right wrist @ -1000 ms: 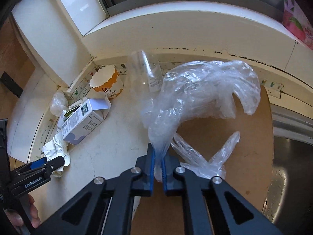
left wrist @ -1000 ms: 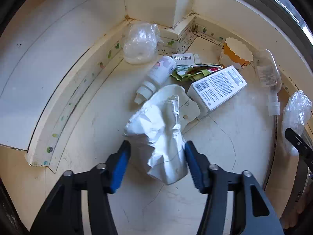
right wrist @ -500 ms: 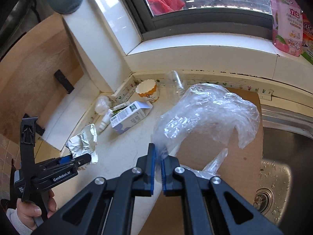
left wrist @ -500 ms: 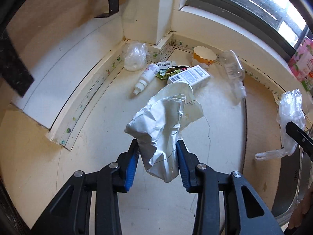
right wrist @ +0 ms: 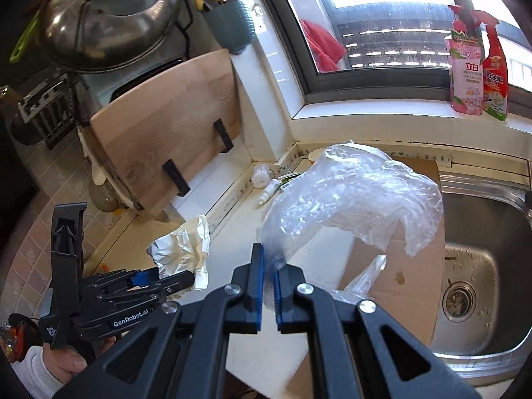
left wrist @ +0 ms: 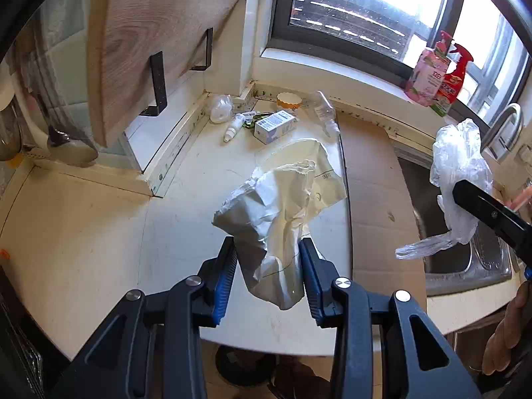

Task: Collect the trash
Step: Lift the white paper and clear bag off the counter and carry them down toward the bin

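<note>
My left gripper [left wrist: 267,259] is shut on a crumpled foil wrapper [left wrist: 276,212] and holds it high above the counter; the wrapper also shows in the right wrist view [right wrist: 181,247]. My right gripper [right wrist: 267,262] is shut on a clear plastic bag [right wrist: 352,199], which also shows at the right of the left wrist view [left wrist: 459,173]. More trash lies in the counter's far corner: a white box [left wrist: 274,126], a small white bottle [left wrist: 232,126], a paper cup [left wrist: 288,99], a clear bottle [left wrist: 324,111] and a small bag [left wrist: 221,108].
A cardboard sheet [left wrist: 375,183] covers the counter beside a steel sink [right wrist: 472,266]. A wooden board [right wrist: 166,133] leans at the left wall. Spray bottles [right wrist: 478,66] stand on the windowsill. A pot lid [right wrist: 109,16] hangs at the upper left.
Both grippers have risen and pulled back from the counter, each carrying its trash. The left jaws have closed tighter on the foil wrapper.
</note>
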A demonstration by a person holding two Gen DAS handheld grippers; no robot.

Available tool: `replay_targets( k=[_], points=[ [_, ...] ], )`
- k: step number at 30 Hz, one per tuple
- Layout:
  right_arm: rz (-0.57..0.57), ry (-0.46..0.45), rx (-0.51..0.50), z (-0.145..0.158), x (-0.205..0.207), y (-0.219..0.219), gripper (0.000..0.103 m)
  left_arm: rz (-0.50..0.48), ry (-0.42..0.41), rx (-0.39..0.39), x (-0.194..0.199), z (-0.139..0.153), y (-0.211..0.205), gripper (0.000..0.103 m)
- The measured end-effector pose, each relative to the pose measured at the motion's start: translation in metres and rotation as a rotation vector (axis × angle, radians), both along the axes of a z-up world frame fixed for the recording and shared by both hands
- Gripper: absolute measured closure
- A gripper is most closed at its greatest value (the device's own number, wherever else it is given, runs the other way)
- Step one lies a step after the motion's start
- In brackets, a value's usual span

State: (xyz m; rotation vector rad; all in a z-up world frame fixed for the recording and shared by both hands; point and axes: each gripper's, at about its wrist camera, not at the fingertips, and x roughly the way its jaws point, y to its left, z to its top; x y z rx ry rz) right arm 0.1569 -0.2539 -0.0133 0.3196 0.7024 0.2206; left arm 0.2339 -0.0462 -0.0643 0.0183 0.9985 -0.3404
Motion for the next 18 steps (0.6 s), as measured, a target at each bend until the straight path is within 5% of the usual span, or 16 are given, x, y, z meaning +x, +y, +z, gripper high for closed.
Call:
replay_targets(
  k=[9, 18],
  points=[
    [0.014, 0.012, -0.025, 0.001, -0.110, 0.079, 0.098, -0.066, -0.020, -0.047, -0.104, 0.017, 0.050, 0.067],
    [0.052, 0.124, -0.052, -0.027, -0.177, 0.128, 0.098, -0.098, 0.028, -0.042, -0.170, -0.008, 0.077, 0.067]
  ],
)
